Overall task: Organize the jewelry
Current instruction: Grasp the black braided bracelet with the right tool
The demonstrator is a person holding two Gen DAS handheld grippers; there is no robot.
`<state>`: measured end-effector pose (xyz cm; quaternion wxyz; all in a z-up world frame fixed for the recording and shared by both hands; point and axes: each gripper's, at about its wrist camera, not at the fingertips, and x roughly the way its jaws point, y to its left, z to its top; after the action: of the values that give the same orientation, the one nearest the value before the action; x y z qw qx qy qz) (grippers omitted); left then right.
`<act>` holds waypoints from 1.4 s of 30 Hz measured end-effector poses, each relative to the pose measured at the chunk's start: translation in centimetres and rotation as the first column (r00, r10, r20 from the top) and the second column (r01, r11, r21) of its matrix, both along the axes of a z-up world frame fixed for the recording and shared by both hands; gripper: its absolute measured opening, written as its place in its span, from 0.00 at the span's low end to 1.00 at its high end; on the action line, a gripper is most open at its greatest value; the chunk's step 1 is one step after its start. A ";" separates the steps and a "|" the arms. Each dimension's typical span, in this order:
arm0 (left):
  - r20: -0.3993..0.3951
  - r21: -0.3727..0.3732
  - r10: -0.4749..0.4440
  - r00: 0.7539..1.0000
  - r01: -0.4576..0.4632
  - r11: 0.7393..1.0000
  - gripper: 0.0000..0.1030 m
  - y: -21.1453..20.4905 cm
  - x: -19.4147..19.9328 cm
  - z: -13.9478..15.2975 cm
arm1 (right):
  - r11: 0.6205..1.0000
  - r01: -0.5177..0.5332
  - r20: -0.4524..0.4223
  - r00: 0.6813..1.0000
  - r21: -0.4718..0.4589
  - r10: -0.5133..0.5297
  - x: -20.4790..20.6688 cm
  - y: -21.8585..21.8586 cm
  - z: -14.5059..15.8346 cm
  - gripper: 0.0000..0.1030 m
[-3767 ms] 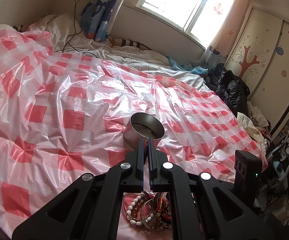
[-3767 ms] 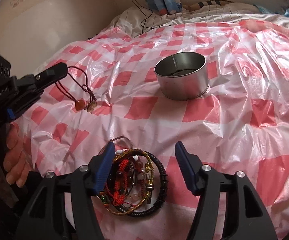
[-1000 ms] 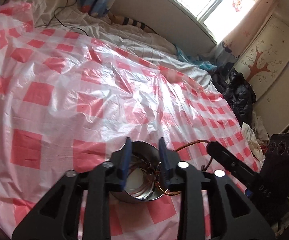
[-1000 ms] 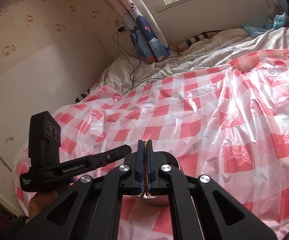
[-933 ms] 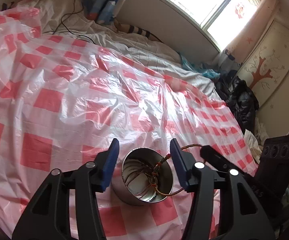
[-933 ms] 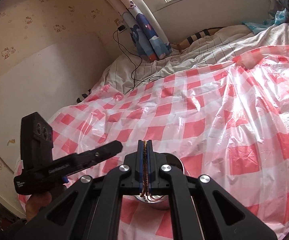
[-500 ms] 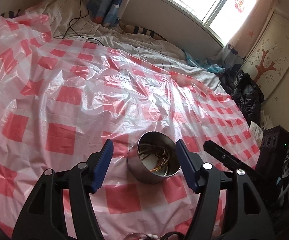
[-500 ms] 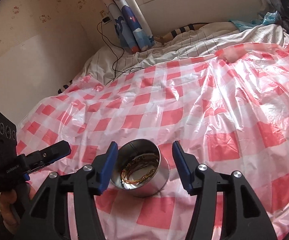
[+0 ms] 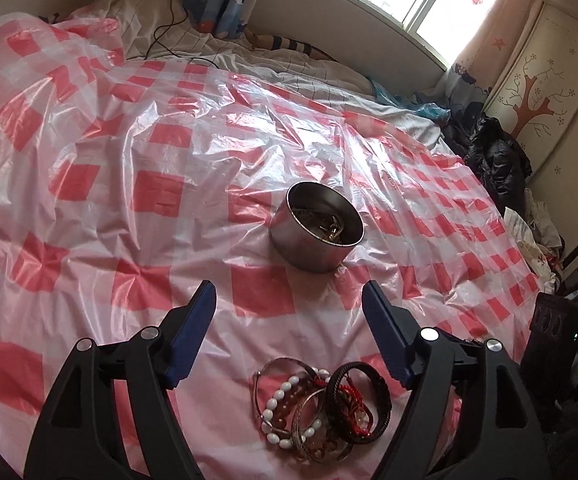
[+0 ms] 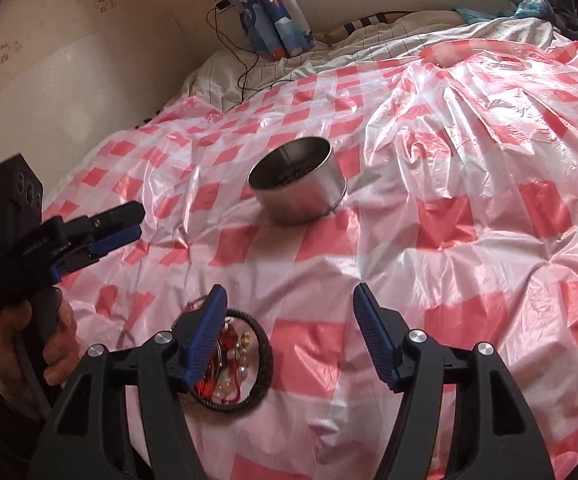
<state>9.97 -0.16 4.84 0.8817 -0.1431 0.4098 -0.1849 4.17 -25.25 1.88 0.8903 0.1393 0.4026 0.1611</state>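
Observation:
A round metal tin [image 9: 316,238] stands on the red-and-white checked plastic sheet [image 9: 129,184] with thin bracelets inside it; it also shows in the right wrist view [image 10: 297,188]. A pile of bracelets [image 9: 321,408], white-beaded, black, red and metal, lies on the sheet near me, just behind and right of my left gripper [image 9: 289,304], which is open and empty. The pile also shows in the right wrist view [image 10: 233,364], partly hidden by the left finger of my right gripper [image 10: 289,300], which is open and empty. The left gripper also shows in the right wrist view [image 10: 123,226].
The sheet covers a bed with wrinkled folds. A white quilt [image 9: 289,68], a cable [image 10: 245,64] and a blue curtain [image 10: 273,8] lie at the far side. Dark clothes [image 9: 497,160] and a wardrobe [image 9: 549,92] stand to the right of the bed.
Both grippers opened, the right one letting go of a bracelet over the tin. Both then pulled back from the tin toward the bracelet pile, which has come into view.

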 end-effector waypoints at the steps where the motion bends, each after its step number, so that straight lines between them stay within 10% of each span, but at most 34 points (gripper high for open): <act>1: -0.001 -0.001 0.022 1.000 -0.022 1.000 0.70 0.2 -0.6 -0.2 | 1.000 -0.011 0.012 1.000 -0.021 0.012 -0.2 0.5 0.0 0.62; 21: 0.067 0.050 -0.012 0.998 0.008 0.999 0.79 -3.5 -3.8 0.2 | 0.988 0.004 0.024 1.000 -0.155 -0.001 -1.7 2.8 -2.2 0.66; 42: -0.024 -0.103 0.170 0.985 -0.172 0.980 0.80 6.3 -2.3 -0.5 | 0.963 -0.002 0.054 0.998 -0.269 0.017 -1.7 3.9 -1.7 0.68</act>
<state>7.71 6.14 4.32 0.8826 -0.2250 0.3923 -0.1286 2.51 -21.34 0.22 0.9110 0.0106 0.3964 0.1133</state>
